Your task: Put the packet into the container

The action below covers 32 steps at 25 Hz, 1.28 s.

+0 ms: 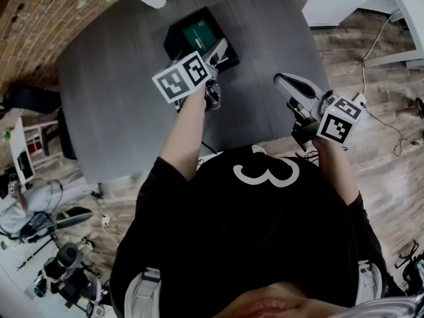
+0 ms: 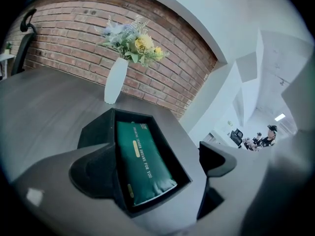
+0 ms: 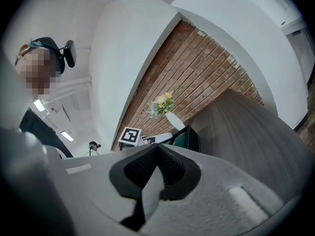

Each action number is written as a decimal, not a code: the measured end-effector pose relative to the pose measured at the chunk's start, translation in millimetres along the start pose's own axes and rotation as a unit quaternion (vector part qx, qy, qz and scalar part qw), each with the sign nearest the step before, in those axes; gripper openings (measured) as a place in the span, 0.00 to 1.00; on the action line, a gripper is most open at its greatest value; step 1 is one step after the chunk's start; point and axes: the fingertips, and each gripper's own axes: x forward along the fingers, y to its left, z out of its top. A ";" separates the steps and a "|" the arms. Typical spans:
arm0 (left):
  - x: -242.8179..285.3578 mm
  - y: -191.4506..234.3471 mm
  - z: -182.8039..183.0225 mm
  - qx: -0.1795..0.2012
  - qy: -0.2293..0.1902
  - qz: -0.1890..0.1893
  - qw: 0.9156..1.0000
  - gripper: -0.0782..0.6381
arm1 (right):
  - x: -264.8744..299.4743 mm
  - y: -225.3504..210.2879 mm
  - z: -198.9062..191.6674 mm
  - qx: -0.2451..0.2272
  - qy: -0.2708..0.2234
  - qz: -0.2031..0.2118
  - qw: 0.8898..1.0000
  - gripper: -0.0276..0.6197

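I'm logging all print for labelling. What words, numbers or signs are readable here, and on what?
"TENDER DREAMS FOR YOU": along the green packet lying in the black container; the word before it is too blurred to read.
"3": white numeral on the person's black shirt.
Yellow patches on the packet: too small to read.
Marker cubes: black-and-white square patterns only, no letters.

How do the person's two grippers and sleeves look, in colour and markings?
Both the left gripper and the right gripper have grey bodies with dark pads. Each carries a white cube with black square markers. The person wears a black short-sleeved shirt with a white 3.
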 end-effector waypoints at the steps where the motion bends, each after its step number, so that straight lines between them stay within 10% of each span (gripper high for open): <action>1: -0.9 -0.5 -0.9 -0.001 0.001 -0.003 1.000 0.86 | 0.7 0.1 -0.8 0.000 0.002 0.001 1.000 0.05; 13: -52.3 -33.3 -5.2 0.062 -0.024 -0.071 0.995 0.68 | 4.6 23.7 7.1 -0.053 0.004 0.029 0.998 0.05; 32: -217.4 -133.7 -36.4 0.087 -0.080 -0.249 0.961 0.13 | -15.4 118.1 -10.2 -0.128 0.035 0.123 0.983 0.05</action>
